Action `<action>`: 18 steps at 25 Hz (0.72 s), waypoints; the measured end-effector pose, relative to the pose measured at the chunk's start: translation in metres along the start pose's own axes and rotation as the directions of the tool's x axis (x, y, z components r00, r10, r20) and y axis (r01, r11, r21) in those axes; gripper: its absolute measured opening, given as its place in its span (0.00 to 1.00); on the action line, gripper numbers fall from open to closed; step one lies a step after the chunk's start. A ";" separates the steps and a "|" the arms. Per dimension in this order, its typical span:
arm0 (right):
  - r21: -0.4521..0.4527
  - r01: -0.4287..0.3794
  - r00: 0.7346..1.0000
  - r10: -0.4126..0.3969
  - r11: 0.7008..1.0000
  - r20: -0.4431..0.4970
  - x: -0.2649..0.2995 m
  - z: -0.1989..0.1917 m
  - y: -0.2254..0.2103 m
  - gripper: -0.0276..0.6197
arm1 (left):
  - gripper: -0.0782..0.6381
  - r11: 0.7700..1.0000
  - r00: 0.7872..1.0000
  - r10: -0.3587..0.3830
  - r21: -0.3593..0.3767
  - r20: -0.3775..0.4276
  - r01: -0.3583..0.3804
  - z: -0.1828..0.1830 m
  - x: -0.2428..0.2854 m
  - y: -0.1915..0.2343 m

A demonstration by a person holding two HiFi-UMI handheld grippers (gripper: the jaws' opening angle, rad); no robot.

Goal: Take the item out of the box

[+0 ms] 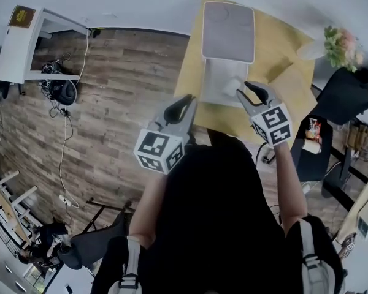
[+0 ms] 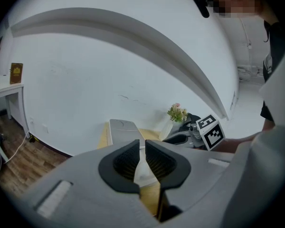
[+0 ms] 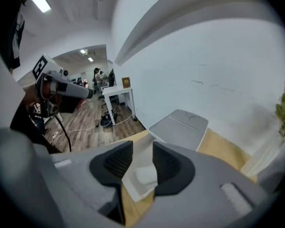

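A pale grey box (image 1: 211, 72) stands on a yellow table (image 1: 282, 41), its lid (image 1: 228, 32) folded back toward the wall. Inside lies a small white item (image 1: 232, 86). My right gripper (image 1: 246, 89) hovers at the box's near right corner, jaws open and empty; in the right gripper view (image 3: 142, 148) the white item (image 3: 146, 175) shows below and beyond the gap. My left gripper (image 1: 189, 100) hangs off the box's near left corner, apart from it. In the left gripper view (image 2: 139, 144) its jaws stand only a narrow slit apart, with nothing between them.
A vase of flowers (image 1: 338, 45) stands at the table's far right corner. A black chair (image 1: 346, 94) sits to the right of the table. Wooden floor (image 1: 110, 103) spreads to the left, with a white desk (image 1: 24, 41) by the wall.
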State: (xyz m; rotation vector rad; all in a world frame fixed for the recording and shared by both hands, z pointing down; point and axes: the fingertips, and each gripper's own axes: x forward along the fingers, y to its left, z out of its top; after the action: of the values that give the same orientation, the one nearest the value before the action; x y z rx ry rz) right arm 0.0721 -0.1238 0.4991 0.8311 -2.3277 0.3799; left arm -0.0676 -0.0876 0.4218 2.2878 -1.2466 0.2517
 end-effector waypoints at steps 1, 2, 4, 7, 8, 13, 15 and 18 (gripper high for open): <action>-0.035 -0.020 1.000 0.020 0.999 -0.021 0.005 -0.003 0.000 0.25 | 0.17 1.000 1.000 0.019 -0.010 0.002 -0.019 -0.002 0.000 0.001; -0.069 -0.041 0.998 0.038 0.997 -0.041 0.010 -0.006 -0.001 0.26 | 0.17 0.999 0.999 0.038 -0.021 0.004 -0.038 -0.005 -0.001 0.003; -0.139 -0.078 0.994 0.067 0.987 -0.081 0.019 -0.012 -0.001 0.27 | 0.17 0.997 0.997 0.072 -0.042 0.005 -0.071 -0.010 0.000 0.006; -0.261 -0.136 0.984 0.100 0.956 -0.149 0.031 -0.023 0.000 0.28 | 0.17 0.992 0.994 0.111 -0.065 0.006 -0.110 -0.016 0.000 0.006; -0.301 -0.155 0.980 0.107 0.941 -0.171 0.035 -0.026 0.001 0.28 | 0.17 0.990 0.993 0.121 -0.070 0.006 -0.120 -0.018 0.000 0.006; -0.460 -0.244 0.956 0.132 0.854 -0.264 0.050 -0.048 0.003 0.31 | 0.17 0.983 0.987 0.163 -0.087 0.015 -0.161 -0.023 0.002 0.001; -0.511 -0.273 0.946 0.131 0.815 -0.296 0.056 -0.056 0.001 0.32 | 0.17 0.980 0.983 0.180 -0.091 0.020 -0.178 -0.025 0.003 -0.001; -0.573 -0.329 0.929 0.147 0.750 -0.340 0.063 -0.069 0.001 0.36 | 0.17 0.974 0.978 0.206 -0.100 0.026 -0.203 -0.027 0.004 -0.004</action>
State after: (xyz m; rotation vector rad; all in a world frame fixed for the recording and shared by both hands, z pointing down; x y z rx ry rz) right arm 0.0655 -0.1211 0.5923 0.1323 -2.0860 -0.1769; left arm -0.0601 -0.0745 0.4451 2.0917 -1.4822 0.2177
